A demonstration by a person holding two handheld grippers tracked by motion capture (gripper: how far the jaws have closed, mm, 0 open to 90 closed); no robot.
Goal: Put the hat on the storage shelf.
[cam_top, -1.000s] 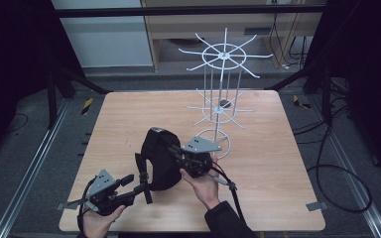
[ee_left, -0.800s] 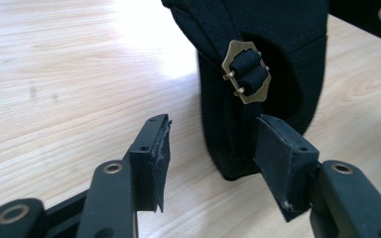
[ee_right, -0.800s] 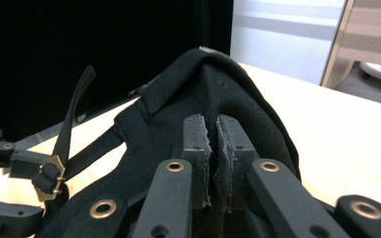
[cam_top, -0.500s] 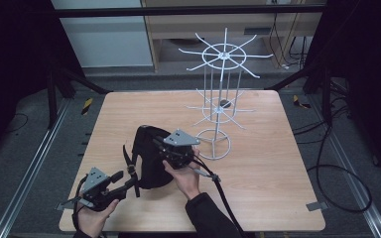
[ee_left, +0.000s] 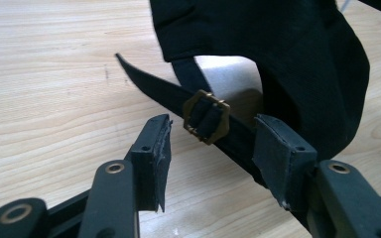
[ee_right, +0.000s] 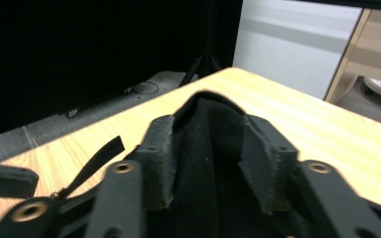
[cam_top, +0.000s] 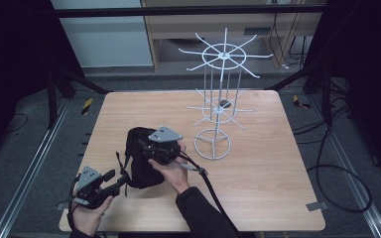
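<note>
Currently the right gripper is clamped on the fabric of a black cap at the table's near-left area. Left gripper stands wide, straddling the cap's buckled strap.

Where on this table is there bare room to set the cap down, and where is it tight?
Bare wood lies along the table's far-left stretch, behind the black cap, and over the whole right side past the wire rack's base ring. It is crowded near-left, where the left tool, the right tool and the buckled strap meet.
</note>
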